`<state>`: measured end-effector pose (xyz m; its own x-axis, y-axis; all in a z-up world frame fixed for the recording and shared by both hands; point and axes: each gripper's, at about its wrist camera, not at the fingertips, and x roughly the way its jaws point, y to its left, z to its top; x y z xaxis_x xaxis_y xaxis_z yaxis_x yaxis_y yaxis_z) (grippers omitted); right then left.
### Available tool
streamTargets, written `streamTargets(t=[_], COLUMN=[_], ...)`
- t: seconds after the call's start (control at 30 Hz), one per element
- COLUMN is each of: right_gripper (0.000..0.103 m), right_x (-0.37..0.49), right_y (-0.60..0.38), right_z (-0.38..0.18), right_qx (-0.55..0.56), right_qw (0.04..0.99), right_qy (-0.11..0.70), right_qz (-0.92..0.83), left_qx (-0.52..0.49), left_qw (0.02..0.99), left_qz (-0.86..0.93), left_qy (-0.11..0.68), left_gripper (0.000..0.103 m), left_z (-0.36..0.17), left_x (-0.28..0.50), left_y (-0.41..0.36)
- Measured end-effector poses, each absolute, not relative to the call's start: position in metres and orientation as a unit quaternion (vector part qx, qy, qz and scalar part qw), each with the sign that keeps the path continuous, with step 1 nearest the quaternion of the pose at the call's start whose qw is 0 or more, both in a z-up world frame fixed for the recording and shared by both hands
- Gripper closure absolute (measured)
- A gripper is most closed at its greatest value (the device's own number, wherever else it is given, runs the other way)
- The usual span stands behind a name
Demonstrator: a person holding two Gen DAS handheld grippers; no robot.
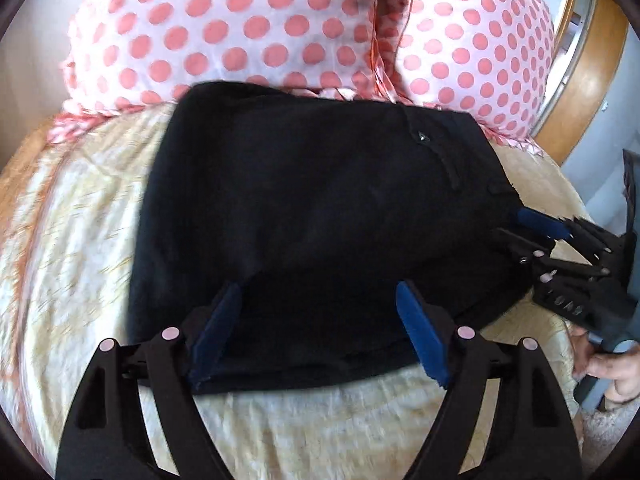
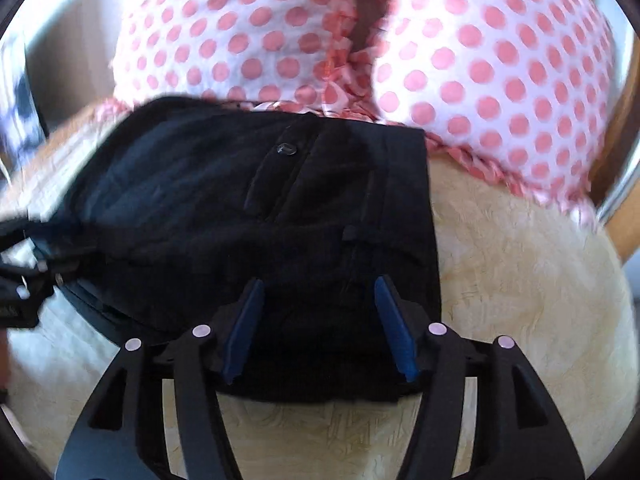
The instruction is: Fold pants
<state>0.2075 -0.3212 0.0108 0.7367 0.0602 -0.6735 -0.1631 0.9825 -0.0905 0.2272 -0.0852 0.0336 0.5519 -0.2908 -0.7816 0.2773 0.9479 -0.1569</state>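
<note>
The black pants lie folded into a compact stack on the cream bedspread. A button and pocket flap show on top. My left gripper is open, its blue pads over the stack's near edge. My right gripper is open too, over the near edge of the pants. The right gripper also shows in the left wrist view at the stack's right side. The left gripper shows blurred at the left edge of the right wrist view.
Two white pillows with pink dots lie just behind the pants. A wooden bed frame curves at the right. Cream bedspread extends right of the stack. A hand holds the right gripper.
</note>
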Motion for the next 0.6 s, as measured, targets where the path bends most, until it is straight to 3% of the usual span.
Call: streamTargets(t=[0.07, 0.1, 0.27, 0.6], right_gripper=[0.006, 0.002, 0.001, 0.001], right_x=[0.181, 0.17, 0.115, 0.1], right_y=[-0.325, -0.324, -0.307, -0.292], right_z=[0.02, 0.022, 0.013, -0.026], right_qx=[-0.04, -0.04, -0.051, -0.014], right_qw=[0.939, 0.943, 0.952, 0.934], right_qy=[0.333, 0.322, 0.292, 0.348], right_qz=[0.07, 0.07, 0.073, 0.08], left_qx=[-0.009, -0.005, 0.015, 0.012], left_qw=[0.894, 0.903, 0.92, 0.909], left_qz=[-0.157, -0.147, -0.103, -0.078], left_qy=[0.419, 0.403, 0.378, 0.408], left_gripper=[0.007, 0.002, 0.002, 0.002], left_z=[0.043, 0.048, 0.045, 0.016], left_x=[0.205, 0.192, 0.139, 0.115], left_y=[-0.077, -0.073, -0.054, -0.043])
